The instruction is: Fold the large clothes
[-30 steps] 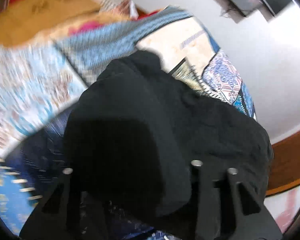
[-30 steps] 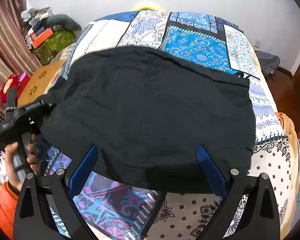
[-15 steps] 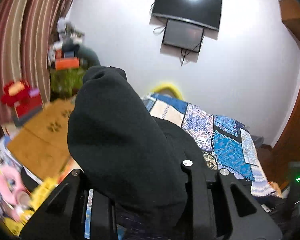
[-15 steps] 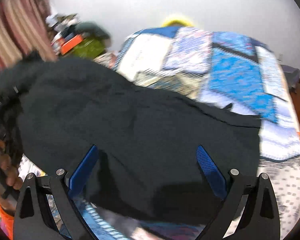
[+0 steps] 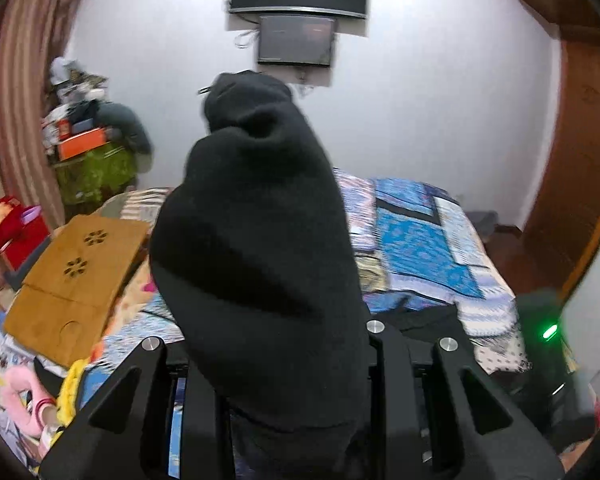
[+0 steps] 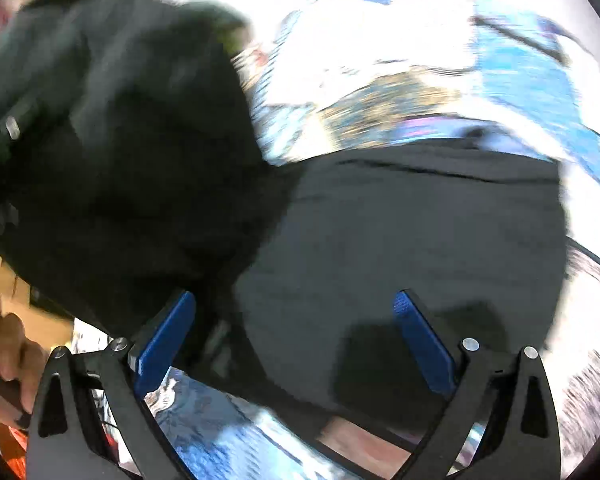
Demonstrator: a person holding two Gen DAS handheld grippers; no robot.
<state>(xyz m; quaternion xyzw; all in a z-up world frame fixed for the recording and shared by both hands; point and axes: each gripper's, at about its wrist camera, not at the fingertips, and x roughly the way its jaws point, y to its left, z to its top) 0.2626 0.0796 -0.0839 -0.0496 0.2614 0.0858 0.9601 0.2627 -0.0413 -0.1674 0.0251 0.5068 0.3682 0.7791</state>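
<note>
Left claw (image 5: 276, 364) raised, clamping black garment (image 5: 260, 240); right claw (image 6: 294, 340) spread above it.

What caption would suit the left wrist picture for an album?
The left tool lifts a bunched black fabric garment above a blue patchwork bedspread.

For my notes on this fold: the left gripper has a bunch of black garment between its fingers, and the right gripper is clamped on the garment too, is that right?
Not quite. The right gripper stands open, its blue pads apart over the black garment, as the right wrist view shows. The left gripper does hold a bunch of it.
</note>
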